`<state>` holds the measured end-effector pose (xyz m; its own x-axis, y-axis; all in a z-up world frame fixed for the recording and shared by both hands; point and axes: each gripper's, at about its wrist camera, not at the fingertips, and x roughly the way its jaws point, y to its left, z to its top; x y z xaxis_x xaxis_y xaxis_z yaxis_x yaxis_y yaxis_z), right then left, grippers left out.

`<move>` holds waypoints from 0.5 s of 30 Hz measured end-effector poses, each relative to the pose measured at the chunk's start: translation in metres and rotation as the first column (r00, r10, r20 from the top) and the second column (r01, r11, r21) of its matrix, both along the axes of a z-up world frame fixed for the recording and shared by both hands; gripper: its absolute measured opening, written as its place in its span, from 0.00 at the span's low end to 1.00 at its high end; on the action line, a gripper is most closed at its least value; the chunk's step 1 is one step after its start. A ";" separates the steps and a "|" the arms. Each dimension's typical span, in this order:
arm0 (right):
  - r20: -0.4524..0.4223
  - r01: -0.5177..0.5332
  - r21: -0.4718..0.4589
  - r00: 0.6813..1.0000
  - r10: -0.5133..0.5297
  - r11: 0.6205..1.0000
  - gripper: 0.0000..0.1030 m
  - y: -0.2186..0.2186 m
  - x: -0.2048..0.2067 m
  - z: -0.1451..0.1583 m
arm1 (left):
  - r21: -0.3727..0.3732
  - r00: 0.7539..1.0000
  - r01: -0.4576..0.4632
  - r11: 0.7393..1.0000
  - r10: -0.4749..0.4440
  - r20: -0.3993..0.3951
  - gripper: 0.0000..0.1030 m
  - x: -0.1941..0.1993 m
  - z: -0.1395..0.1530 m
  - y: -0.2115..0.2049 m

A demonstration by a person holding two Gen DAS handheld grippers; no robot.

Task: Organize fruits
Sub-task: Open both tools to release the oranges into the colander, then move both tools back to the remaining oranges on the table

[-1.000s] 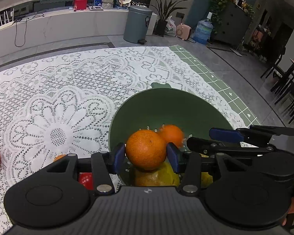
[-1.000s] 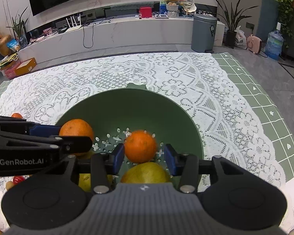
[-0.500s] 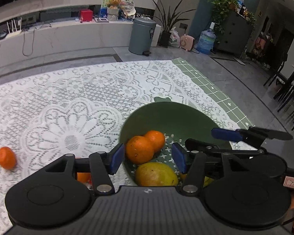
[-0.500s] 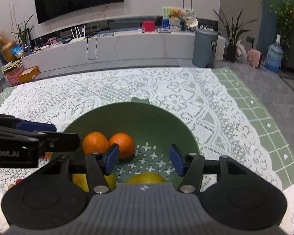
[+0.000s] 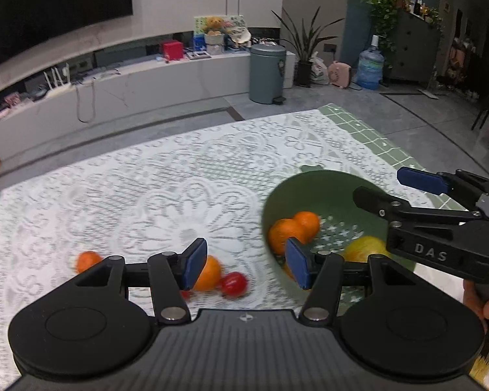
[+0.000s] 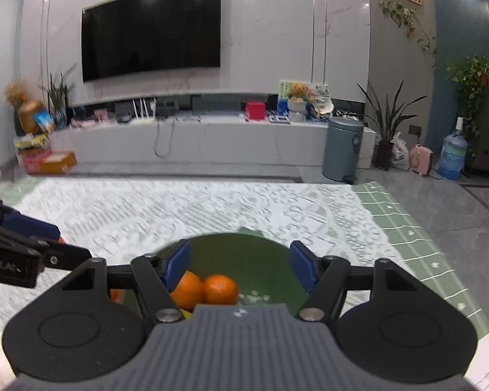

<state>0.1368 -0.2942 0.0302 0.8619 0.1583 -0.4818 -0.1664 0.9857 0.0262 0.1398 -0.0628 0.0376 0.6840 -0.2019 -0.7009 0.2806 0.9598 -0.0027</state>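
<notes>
Both hand-held grippers were found spread and empty: the left hand-held gripper (image 5: 246, 268) at lower centre, the right hand-held gripper (image 6: 239, 265) likewise. Two oranges (image 5: 293, 229) and a yellow fruit (image 5: 366, 249) were recorded inside the green colander (image 5: 326, 189) at right. An orange (image 5: 208, 273), a red fruit (image 5: 233, 283) and a smaller orange (image 5: 88, 260) were noted on the lace-covered tabletop (image 5: 146, 195), lower left.

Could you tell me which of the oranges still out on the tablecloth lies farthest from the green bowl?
The small orange at far left, alone; the other loose orange sits nearer the bowl, beside a red fruit.
</notes>
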 end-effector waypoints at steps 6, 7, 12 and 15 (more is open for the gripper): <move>0.055 -0.057 0.018 0.997 0.056 0.998 0.63 0.024 -0.011 0.008 | 0.018 0.998 -0.056 0.998 0.055 0.037 0.64 -0.005 0.006 0.030; 0.058 -0.065 0.024 0.996 0.063 0.998 0.63 0.029 -0.012 0.008 | 0.023 0.997 -0.065 0.998 0.064 0.041 0.64 -0.005 0.007 0.035; 0.048 -0.120 0.029 0.992 0.119 0.992 0.63 0.057 -0.013 0.007 | 0.030 0.993 -0.104 0.994 0.102 0.053 0.64 -0.003 0.006 0.066; 0.048 -0.164 0.003 0.985 0.163 0.987 0.63 0.076 -0.014 0.007 | 0.036 0.991 -0.122 0.992 0.119 0.058 0.64 -0.002 0.004 0.085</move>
